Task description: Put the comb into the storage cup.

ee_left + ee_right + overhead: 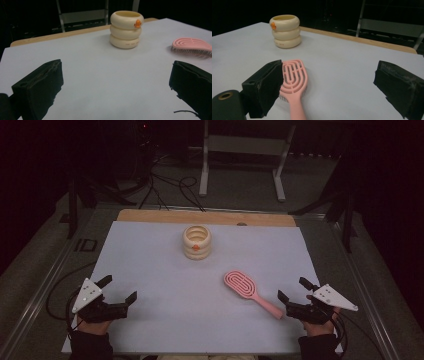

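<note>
High view looks down; both low gripper views share the cup [126, 30] and hairbrush [294, 82].

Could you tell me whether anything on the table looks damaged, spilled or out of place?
Nothing stands out. The cream holder stands upright near the far edge, and the pink brush lies flat, bristles down, whole. Both the left gripper and the right gripper are open and empty; their pads look a little worn.

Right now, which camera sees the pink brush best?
The high view: the whole brush shows, head and handle. The right gripper view has it close, partly behind a jaw; the left gripper view catches just its head.
</note>
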Demonstrator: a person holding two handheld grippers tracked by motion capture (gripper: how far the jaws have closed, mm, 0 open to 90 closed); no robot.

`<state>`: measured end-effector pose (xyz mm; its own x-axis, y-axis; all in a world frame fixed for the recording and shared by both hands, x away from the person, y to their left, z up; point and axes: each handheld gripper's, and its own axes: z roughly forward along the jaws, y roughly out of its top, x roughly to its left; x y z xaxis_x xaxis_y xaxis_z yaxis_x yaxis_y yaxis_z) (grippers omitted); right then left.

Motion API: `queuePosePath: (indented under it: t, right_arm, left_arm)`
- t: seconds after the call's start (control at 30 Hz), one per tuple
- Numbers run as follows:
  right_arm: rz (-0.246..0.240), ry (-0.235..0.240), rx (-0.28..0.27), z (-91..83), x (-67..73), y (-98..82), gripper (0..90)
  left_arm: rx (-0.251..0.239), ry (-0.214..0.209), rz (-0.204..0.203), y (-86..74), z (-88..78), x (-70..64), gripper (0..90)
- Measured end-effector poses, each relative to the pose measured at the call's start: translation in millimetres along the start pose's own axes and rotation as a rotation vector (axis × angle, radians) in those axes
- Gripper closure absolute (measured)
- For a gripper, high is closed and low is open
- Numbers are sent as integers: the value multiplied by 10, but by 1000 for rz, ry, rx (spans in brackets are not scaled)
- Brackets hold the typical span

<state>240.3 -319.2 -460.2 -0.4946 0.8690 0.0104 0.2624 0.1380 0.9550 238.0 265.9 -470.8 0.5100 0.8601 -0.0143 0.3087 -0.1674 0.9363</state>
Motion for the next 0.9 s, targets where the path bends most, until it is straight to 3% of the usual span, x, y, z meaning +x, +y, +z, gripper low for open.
queuePosePath:
  t: [0.33, 0.9]
  right_arm:
    - [12, -8, 6, -18, -22, 4, 82]
    - [17, 19, 14, -10, 54, 72, 82]
  left_arm:
    - [-11, 7, -2, -9, -12, 4, 2]
    - [-40, 13, -8, -1, -45, -4, 2]
